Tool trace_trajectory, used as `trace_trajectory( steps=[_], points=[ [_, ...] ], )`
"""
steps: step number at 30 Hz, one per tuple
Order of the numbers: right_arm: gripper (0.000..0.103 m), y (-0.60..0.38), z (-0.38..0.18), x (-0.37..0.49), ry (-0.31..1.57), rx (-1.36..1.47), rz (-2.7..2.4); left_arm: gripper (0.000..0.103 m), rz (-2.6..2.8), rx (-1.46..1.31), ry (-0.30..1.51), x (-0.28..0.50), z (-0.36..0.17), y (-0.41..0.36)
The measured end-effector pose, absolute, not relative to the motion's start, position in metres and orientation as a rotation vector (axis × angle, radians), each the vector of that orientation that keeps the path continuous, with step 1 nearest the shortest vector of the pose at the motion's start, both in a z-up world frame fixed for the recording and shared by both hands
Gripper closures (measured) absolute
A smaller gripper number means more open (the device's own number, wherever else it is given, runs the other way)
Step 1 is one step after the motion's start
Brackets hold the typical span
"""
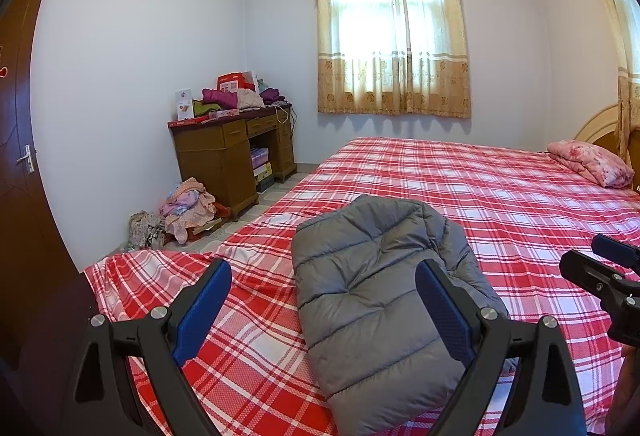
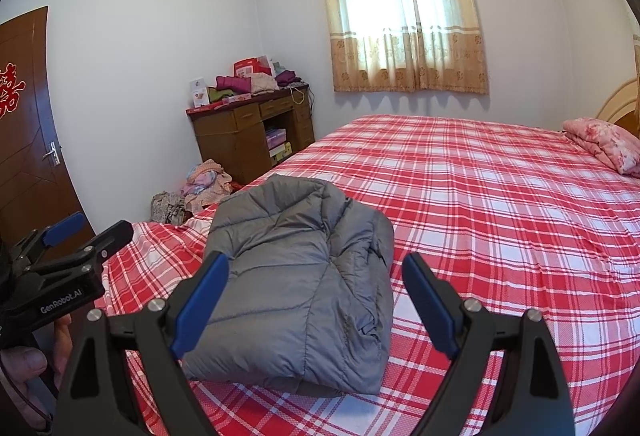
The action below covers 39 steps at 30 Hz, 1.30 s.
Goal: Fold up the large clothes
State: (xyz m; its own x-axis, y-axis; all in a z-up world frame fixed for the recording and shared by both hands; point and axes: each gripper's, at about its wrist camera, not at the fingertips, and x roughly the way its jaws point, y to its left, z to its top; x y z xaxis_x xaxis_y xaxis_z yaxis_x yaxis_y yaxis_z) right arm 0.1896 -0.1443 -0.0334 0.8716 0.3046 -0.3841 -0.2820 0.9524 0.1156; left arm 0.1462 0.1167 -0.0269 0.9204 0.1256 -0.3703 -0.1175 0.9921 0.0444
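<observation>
A grey padded jacket point(image 1: 360, 276) point(image 2: 288, 268) lies folded into a thick bundle on the red plaid bed point(image 1: 500, 204) point(image 2: 500, 196), near its front left corner. My left gripper point(image 1: 324, 268) hovers open above the near end of the jacket, its blue pads wide apart and touching nothing. My right gripper point(image 2: 315, 261) is open the same way, just above and in front of the jacket, with nothing held. Each gripper shows in the other's view: the right gripper point(image 1: 584, 256) at the right edge, the left gripper point(image 2: 96, 230) at the left edge, with a hand below it.
A pink floral quilt point(image 1: 588, 162) point(image 2: 608, 146) lies folded at the head of the bed. A brown desk point(image 1: 232, 152) point(image 2: 248, 132) piled with clothes and boxes stands by the far wall, with a heap of clothes point(image 1: 184, 208) on the floor. A brown door point(image 2: 28, 140) is at left.
</observation>
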Motion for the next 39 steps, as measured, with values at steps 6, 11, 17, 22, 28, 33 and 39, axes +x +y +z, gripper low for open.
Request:
trace_trajectory(
  steps=[6, 11, 17, 22, 28, 33, 39],
  points=[
    [0.012, -0.1433, -0.0339, 0.189, 0.41, 0.056, 0.308, 0.009, 0.123, 0.021, 0.382, 0.1463, -0.0271, 0.1174],
    [0.012, -0.1429, -0.0346, 0.1885, 0.412, 0.056, 0.308, 0.009, 0.125, 0.023, 0.384, 0.1469, -0.0278, 0.1163],
    [0.012, -0.1425, -0.0352, 0.1872, 0.413, 0.056, 0.31, 0.009, 0.127, 0.023, 0.387, 0.1473, -0.0289, 0.1158],
    [0.012, -0.1415, -0.0356, 0.1878, 0.414, 0.055, 0.309, 0.009, 0.128, 0.024, 0.389, 0.1483, -0.0293, 0.1155],
    [0.012, -0.1415, -0.0356, 0.1865, 0.412, 0.055, 0.311, 0.009, 0.132, 0.021, 0.393, 0.1499, -0.0307, 0.1169],
    [0.012, -0.1416, -0.0357, 0.1875, 0.412, 0.054, 0.312, 0.009, 0.118, 0.025, 0.403, 0.1519, -0.0319, 0.1166],
    [0.012, -0.1406, -0.0355, 0.1877, 0.412, 0.053, 0.313, 0.009, 0.121, 0.051, 0.397, 0.1514, -0.033, 0.112]
  ],
)
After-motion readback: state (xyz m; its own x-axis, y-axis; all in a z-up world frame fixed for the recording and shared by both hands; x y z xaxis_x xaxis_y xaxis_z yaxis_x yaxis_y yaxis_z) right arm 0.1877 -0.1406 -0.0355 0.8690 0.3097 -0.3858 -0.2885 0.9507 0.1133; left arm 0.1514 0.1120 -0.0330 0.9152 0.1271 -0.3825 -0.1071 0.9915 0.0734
